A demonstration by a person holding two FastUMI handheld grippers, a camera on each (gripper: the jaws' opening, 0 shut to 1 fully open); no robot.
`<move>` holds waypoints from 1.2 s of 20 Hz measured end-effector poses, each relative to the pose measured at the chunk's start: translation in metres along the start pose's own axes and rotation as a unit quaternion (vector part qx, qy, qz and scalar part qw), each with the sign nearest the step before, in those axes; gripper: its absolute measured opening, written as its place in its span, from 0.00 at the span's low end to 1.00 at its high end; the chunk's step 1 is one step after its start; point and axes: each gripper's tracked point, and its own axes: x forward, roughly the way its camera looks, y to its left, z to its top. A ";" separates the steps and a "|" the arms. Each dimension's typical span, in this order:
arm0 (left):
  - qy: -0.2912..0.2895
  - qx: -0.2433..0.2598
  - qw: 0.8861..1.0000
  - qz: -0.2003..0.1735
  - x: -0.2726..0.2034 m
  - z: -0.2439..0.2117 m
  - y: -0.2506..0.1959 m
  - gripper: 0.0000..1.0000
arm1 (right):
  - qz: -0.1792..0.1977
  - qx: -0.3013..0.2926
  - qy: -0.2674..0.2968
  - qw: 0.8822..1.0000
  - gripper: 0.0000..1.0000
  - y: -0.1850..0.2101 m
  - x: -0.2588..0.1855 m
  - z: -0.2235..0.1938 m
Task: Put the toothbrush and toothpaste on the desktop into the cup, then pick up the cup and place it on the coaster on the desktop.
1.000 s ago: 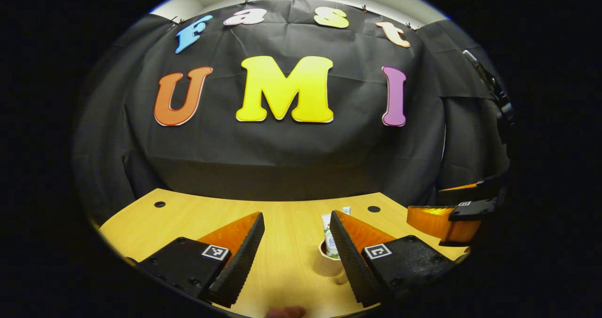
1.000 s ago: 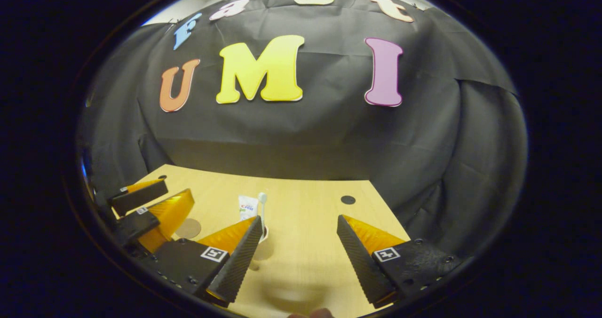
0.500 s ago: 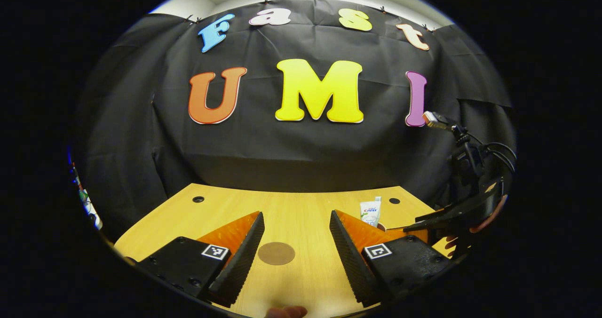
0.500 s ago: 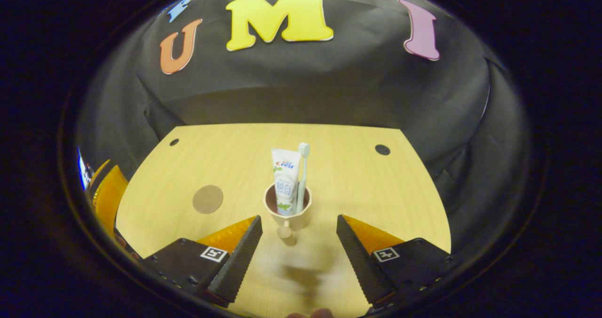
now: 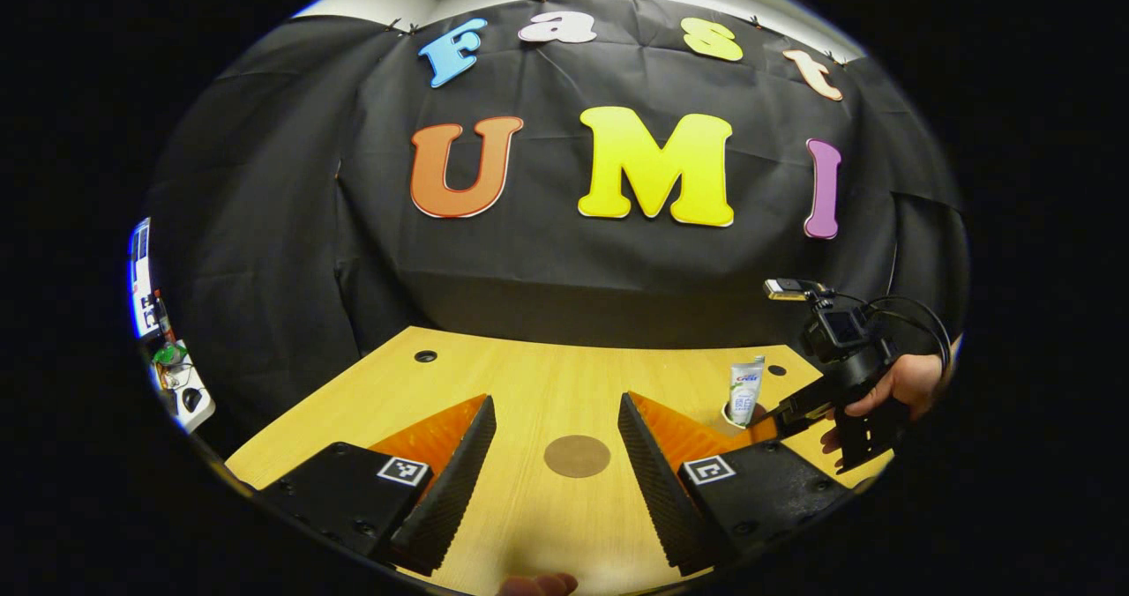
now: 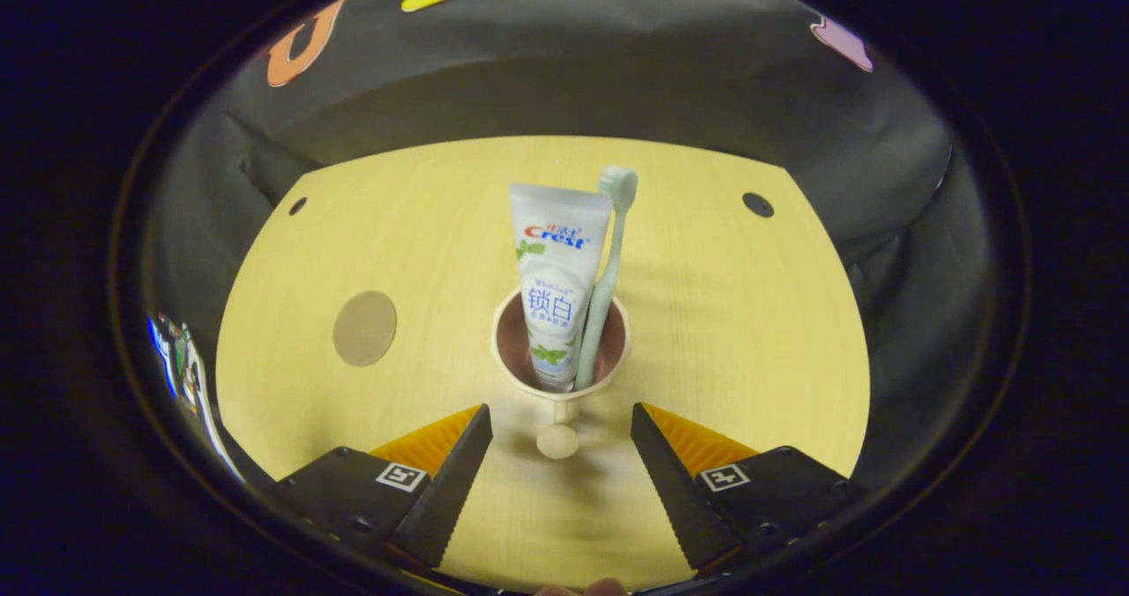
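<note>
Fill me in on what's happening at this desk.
A person works two handheld grippers. The toothpaste and toothbrush already stand in the cup. The right gripper hangs open just short of the cup's handle, touching nothing. The left gripper hangs open over the coaster, which is bare.

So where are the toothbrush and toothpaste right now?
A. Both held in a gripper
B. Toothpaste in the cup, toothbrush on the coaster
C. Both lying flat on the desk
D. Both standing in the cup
D: in the right gripper view the toothpaste and the toothbrush stand side by side inside the cup, which sits on the desk apart from the coaster.
</note>
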 end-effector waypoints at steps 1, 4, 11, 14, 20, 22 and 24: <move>0.002 -0.003 1.000 0.008 -0.001 -0.001 0.006 0.89 | 0.002 0.006 0.019 1.000 0.96 -0.001 0.006 -0.002; 0.012 -0.010 0.999 0.031 -0.003 -0.005 0.021 0.89 | 0.009 0.025 0.060 0.998 0.94 0.001 0.021 -0.007; 0.029 -0.012 0.998 0.058 -0.002 -0.013 0.037 0.89 | 0.001 0.023 0.101 0.995 0.65 0.001 0.041 -0.005; 0.036 -0.016 0.997 0.065 -0.001 -0.017 0.041 0.89 | -0.007 0.022 0.117 0.993 0.28 0.001 0.044 -0.009; 0.036 -0.008 0.997 0.061 -0.003 -0.014 0.043 0.89 | -0.011 0.012 0.118 0.993 0.23 0.000 0.041 -0.008; 0.036 -0.009 0.998 0.059 -0.005 -0.016 0.044 0.90 | -0.010 0.017 0.117 0.993 0.19 0.002 0.041 -0.006; 0.036 -0.012 0.998 0.059 -0.010 -0.017 0.048 0.89 | -0.012 0.007 0.111 0.994 0.19 0.004 0.038 -0.004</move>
